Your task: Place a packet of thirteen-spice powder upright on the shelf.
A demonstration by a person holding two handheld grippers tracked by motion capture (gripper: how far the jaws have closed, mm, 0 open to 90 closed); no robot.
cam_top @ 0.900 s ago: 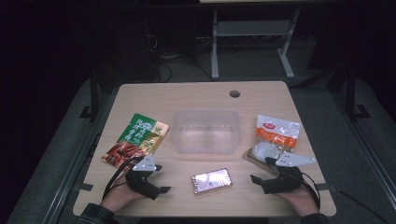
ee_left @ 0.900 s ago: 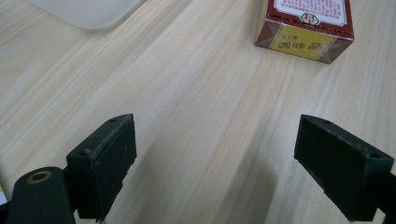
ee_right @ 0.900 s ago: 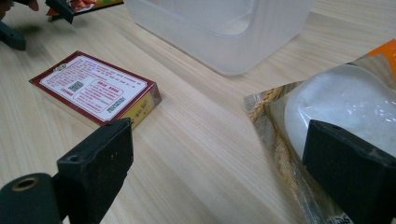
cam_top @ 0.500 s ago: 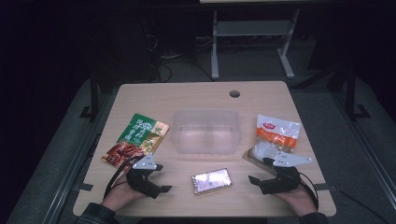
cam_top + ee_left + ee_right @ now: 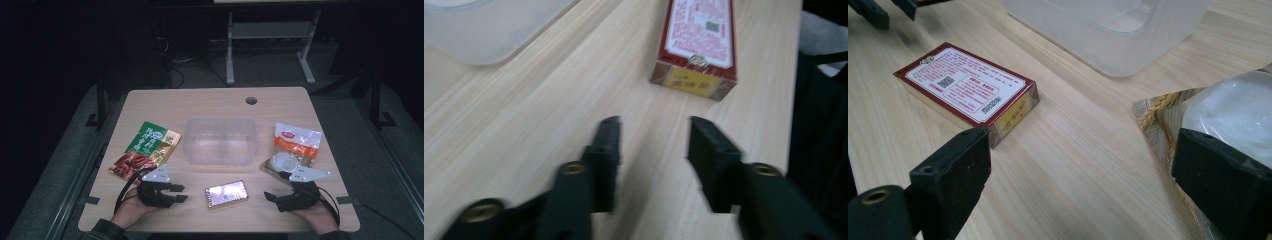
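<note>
Red-edged, the small box (image 5: 226, 194) lies flat on the wooden bench (image 5: 210, 102), just in front of the clear plastic tub (image 5: 220, 141). Left of the box, the left gripper (image 5: 176, 192) rests with jaws parted, holding nothing. Right of it, the right gripper (image 5: 272, 197) gapes wide and empty beside the orange snack bag (image 5: 295, 147).

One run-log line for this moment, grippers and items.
left gripper: open, holds nothing | right gripper: open, holds nothing | red box: flat on table between them | clear tub: empty, behind box
</note>
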